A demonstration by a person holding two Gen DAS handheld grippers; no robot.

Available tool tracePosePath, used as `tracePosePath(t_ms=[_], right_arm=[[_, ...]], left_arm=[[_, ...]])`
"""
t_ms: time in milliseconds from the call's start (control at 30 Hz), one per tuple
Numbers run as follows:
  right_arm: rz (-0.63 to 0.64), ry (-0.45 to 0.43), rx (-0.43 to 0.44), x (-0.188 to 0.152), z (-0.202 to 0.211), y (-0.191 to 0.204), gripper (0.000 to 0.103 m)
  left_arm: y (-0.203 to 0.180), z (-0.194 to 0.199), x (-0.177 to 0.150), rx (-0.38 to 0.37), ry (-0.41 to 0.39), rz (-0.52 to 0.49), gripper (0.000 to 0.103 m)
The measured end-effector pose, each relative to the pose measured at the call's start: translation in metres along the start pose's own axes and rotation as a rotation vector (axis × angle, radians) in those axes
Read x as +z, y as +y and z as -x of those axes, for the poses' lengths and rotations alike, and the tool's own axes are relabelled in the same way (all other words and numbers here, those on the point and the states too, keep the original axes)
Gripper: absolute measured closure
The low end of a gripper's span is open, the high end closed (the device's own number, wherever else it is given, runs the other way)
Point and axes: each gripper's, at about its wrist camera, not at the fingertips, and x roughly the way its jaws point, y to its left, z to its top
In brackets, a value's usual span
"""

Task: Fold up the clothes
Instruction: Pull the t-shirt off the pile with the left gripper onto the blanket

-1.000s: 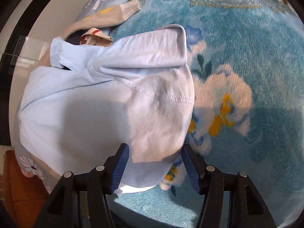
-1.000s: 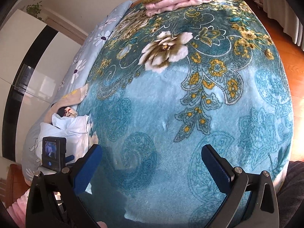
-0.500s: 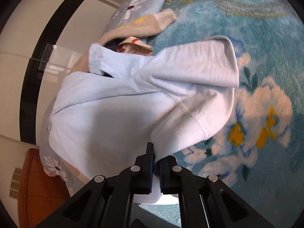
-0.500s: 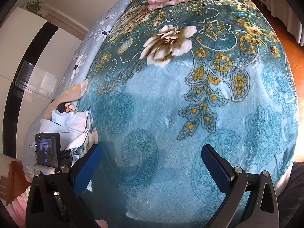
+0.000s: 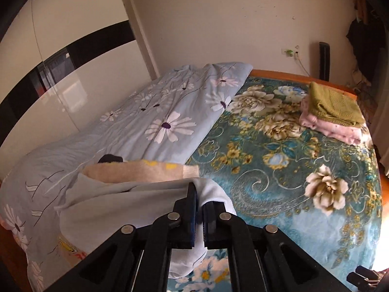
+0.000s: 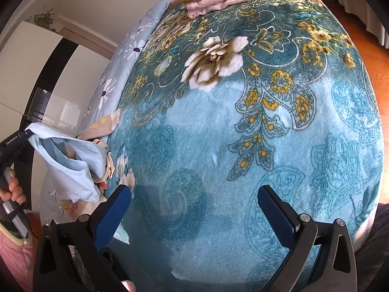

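Observation:
A light blue garment point(image 5: 126, 209) hangs from my left gripper point(image 5: 199, 200), whose jaws are shut on a fold of it. In the right wrist view the same light blue garment point(image 6: 73, 168) dangles at the far left above the bed edge, held up by the left gripper point(image 6: 24, 135) in a person's hand point(image 6: 14, 189). My right gripper point(image 6: 194, 200) stands open over the teal flowered blanket point(image 6: 243, 133), with nothing between its fingers. A beige garment point(image 5: 145, 171) lies under the blue one.
A pale blue daisy-print duvet point(image 5: 150, 121) lies along the bed's left side. A stack of folded clothes, olive green point(image 5: 333, 104) on pink point(image 5: 340, 131), sits at the far corner. A white wardrobe point(image 5: 48, 73) flanks the left; wooden floor point(image 6: 359, 24) lies to the right.
My left gripper shut on the blue garment and lifted it off the bed, its view swinging up toward the wall. The right gripper stayed open and shifted only slightly.

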Motion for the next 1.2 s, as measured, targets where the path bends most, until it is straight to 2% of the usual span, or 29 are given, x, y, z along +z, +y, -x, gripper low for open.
tracePosePath(t_ms=[100,167,267,367,433,567,667,767,900,1000,1200], right_arm=[[-0.021,-0.006,0.018,0.002,0.003,-0.005,0.0],[-0.031,-0.014,0.032,0.003,0.006,-0.009,0.0],[-0.047,-0.032,0.047,0.007,0.012,-0.016,0.0],[-0.069,-0.072,0.055,0.014,0.023,-0.027,0.0],[-0.086,-0.102,0.053,0.018,0.031,-0.038,0.0],[-0.145,-0.128,0.056,0.019,0.041,-0.065,0.0],[-0.184,-0.128,0.1,0.019,0.042,-0.079,0.0],[-0.15,-0.134,0.13,0.026,0.042,-0.078,0.0],[-0.009,-0.16,0.108,0.043,0.049,-0.058,0.0],[0.106,-0.18,0.063,0.055,0.055,-0.04,0.0],[0.328,-0.155,0.052,0.064,0.044,-0.006,0.0]], left_arm=[[-0.031,0.033,0.028,-0.115,-0.082,-0.051,0.099],[-0.053,0.057,0.044,-0.241,-0.132,-0.055,0.099],[-0.092,0.083,0.061,-0.36,-0.176,-0.111,0.099],[-0.131,0.073,0.061,-0.357,-0.133,-0.197,0.099],[-0.151,0.046,0.051,-0.352,-0.024,-0.21,0.098],[-0.179,-0.015,0.016,-0.303,0.2,-0.157,0.098],[-0.194,-0.036,-0.007,-0.301,0.297,-0.12,0.099],[-0.214,-0.039,-0.018,-0.307,0.336,-0.175,0.098],[-0.238,-0.033,-0.021,-0.306,0.336,-0.273,0.095],[-0.247,-0.03,-0.019,-0.309,0.339,-0.293,0.095],[-0.247,-0.023,-0.023,-0.347,0.342,-0.285,0.095]])
